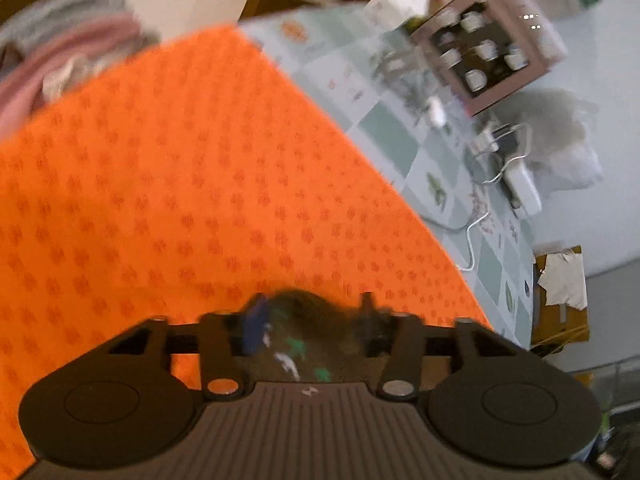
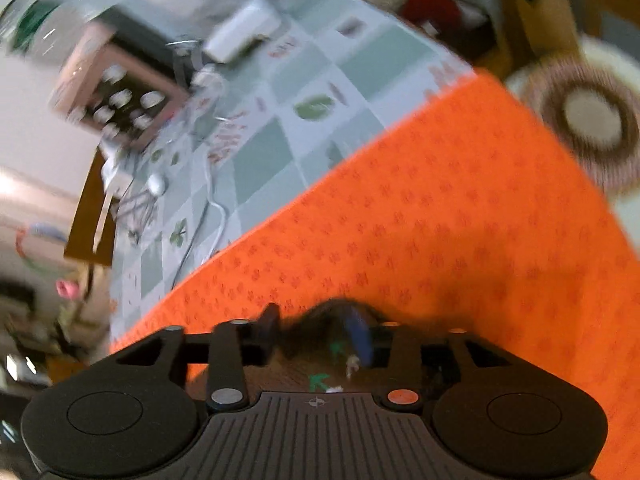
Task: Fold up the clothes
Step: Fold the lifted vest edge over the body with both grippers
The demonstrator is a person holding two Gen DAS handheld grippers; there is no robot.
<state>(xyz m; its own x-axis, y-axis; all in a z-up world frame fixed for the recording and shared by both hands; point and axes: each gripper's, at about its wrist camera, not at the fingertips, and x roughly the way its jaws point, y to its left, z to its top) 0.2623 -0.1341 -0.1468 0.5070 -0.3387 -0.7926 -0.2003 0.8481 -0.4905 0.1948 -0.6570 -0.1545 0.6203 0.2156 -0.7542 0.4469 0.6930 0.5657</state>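
Left gripper [image 1: 312, 320], nearest the lens: jaws parted, a dark patterned garment [image 1: 308, 340] lying loose between them, blurred. Right gripper [image 2: 320, 328]: likewise released over the same dark garment [image 2: 320, 360]. Beyond both lies the orange cloth [image 1: 180, 180], spread flat on the checked tablecloth [image 1: 400, 128]. Farthest stands a box of small cups [image 1: 480, 56] beside white cables [image 1: 476, 232].

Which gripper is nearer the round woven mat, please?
Right. The right gripper has the woven mat ahead to its right, past the orange cloth; the left gripper does not see it.
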